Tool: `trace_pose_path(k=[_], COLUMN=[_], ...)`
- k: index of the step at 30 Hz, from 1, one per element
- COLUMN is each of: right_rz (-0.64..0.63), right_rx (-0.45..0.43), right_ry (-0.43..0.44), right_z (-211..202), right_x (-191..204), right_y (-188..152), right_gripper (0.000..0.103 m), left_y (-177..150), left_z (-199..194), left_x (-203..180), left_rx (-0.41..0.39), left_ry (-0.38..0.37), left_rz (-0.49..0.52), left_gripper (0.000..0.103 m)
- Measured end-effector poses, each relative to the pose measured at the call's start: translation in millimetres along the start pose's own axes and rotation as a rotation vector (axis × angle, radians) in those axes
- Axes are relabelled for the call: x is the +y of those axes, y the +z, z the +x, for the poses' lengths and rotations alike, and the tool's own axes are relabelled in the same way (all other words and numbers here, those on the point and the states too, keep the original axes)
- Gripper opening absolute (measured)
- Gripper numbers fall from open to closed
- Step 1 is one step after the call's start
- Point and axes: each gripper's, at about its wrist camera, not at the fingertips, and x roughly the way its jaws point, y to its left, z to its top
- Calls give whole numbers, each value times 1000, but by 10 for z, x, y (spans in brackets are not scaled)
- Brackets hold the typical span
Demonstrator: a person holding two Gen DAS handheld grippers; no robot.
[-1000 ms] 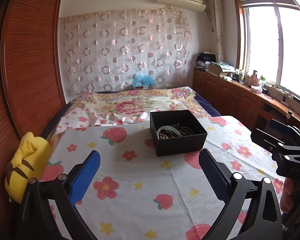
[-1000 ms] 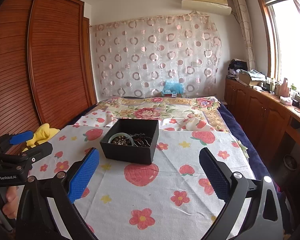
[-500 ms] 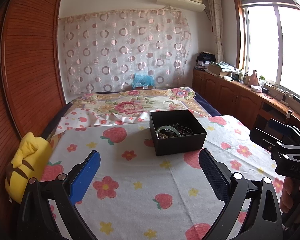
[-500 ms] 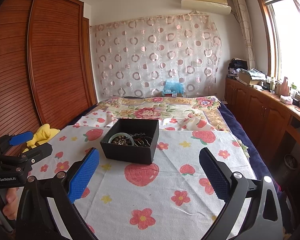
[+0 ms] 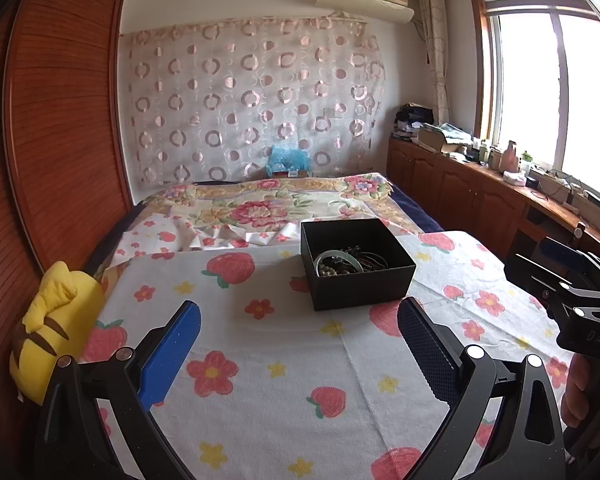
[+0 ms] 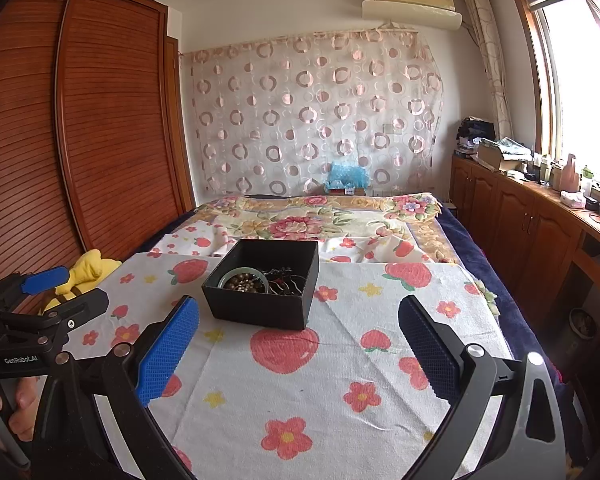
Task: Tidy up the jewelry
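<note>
A black open box (image 5: 356,264) sits on the strawberry-print cloth (image 5: 284,360) and holds jewelry: a pale green bangle (image 5: 338,259), brown beads and dark thin chains. It also shows in the right wrist view (image 6: 266,282), with the bangle (image 6: 244,276) around the beads. My left gripper (image 5: 300,344) is open and empty, held back from the box. My right gripper (image 6: 300,344) is open and empty, also short of the box. Each gripper shows at the side of the other's view.
A yellow plush toy (image 5: 56,328) lies at the cloth's left edge by the wooden wardrobe (image 5: 60,128). A flowered bedspread (image 5: 268,208) lies beyond the box. Wooden cabinets (image 6: 520,232) with clutter run along the right under the window.
</note>
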Motion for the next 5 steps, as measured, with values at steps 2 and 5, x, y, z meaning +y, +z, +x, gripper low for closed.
trace_pose_path(k=[2, 5], right_rz=[1, 1], right_rx=[0, -1], right_ry=[-1, -1], right_z=[-1, -1], right_x=[-15, -8], right_y=[-3, -4], right_gripper=[100, 100], left_y=[1, -9], left_z=[-2, 1], left_x=[-1, 7], left_rx=[0, -1], left_ry=[3, 0], left_rz=[-1, -3], left_gripper=[95, 95])
